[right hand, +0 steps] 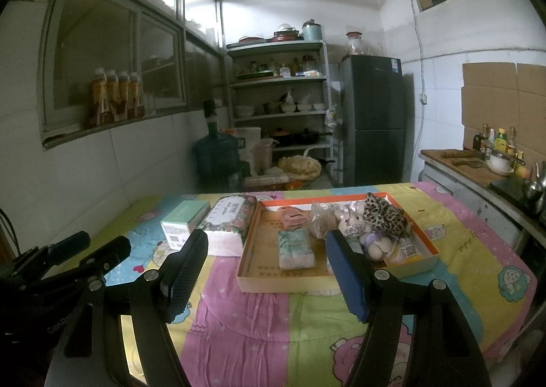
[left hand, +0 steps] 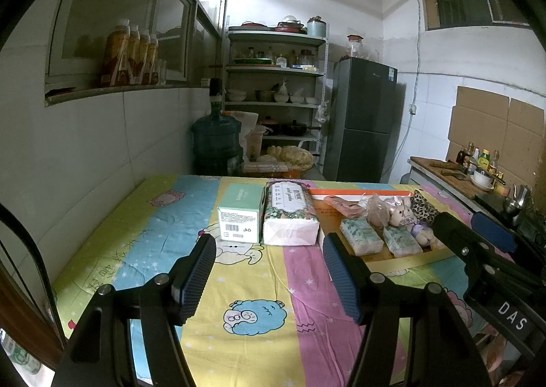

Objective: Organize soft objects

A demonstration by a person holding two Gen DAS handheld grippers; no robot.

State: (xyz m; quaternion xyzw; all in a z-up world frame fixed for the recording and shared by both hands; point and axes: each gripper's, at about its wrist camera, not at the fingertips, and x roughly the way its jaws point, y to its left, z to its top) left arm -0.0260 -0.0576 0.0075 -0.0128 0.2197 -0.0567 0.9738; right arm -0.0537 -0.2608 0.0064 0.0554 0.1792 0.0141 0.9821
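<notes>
Both the left gripper (left hand: 269, 271) and right gripper (right hand: 266, 271) are held with fingers wide and empty above the desk (right hand: 273, 325), while 2 pale tissue packs (right hand: 295, 248), a plush pig (right hand: 370, 240) and a leopard-print scrunchie (right hand: 384, 213) are contained in the shallow tray (right hand: 250, 250).

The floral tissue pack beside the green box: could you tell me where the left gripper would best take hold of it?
Probably across the free long side and the box-side edge near its front end. The floral tissue pack lies flat, lengthwise away from the open left gripper, with the green box tight against its left. Come from above at the near white end, where the soft wrap should give.
</notes>
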